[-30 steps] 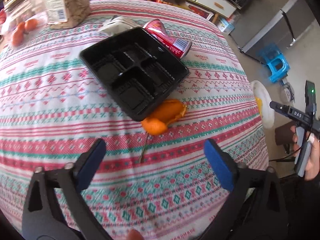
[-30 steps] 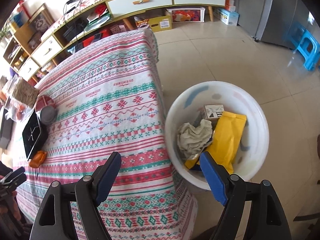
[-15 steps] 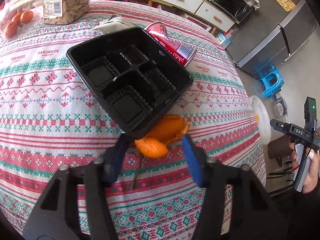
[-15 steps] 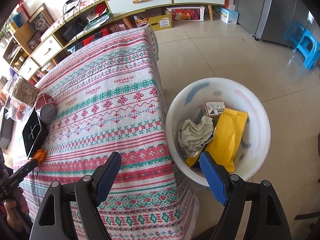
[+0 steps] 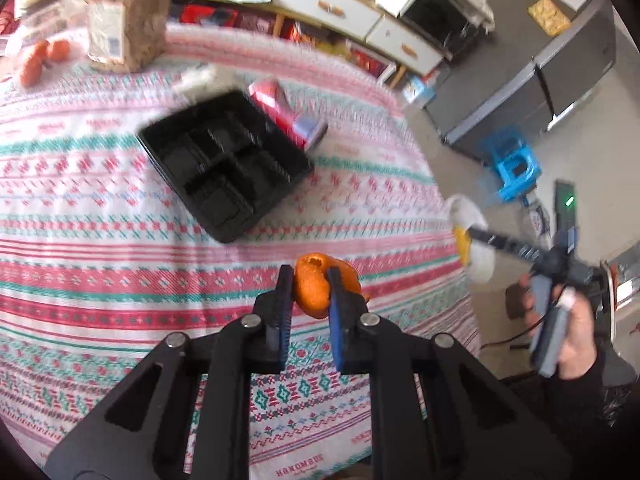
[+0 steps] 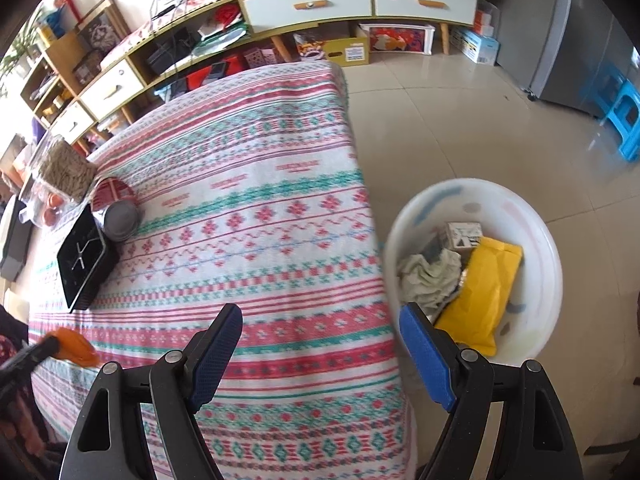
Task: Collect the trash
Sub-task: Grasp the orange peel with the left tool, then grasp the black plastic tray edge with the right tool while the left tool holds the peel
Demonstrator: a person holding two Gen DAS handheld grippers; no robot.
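My left gripper is shut on an orange peel and holds it above the patterned tablecloth; the peel also shows at the left edge of the right wrist view. A black compartment tray and a crushed red can lie on the table. My right gripper is open and empty, over the table's edge beside a white trash bin holding a yellow bag, a rag and a small box.
A jar of grain and tomatoes stand at the table's far side. A blue stool, a grey fridge and a low cabinet stand around the tiled floor.
My left gripper closed on the orange peel and lifted it off the cloth, away from the tray. The right gripper stayed open and shifted slightly left of the bin.
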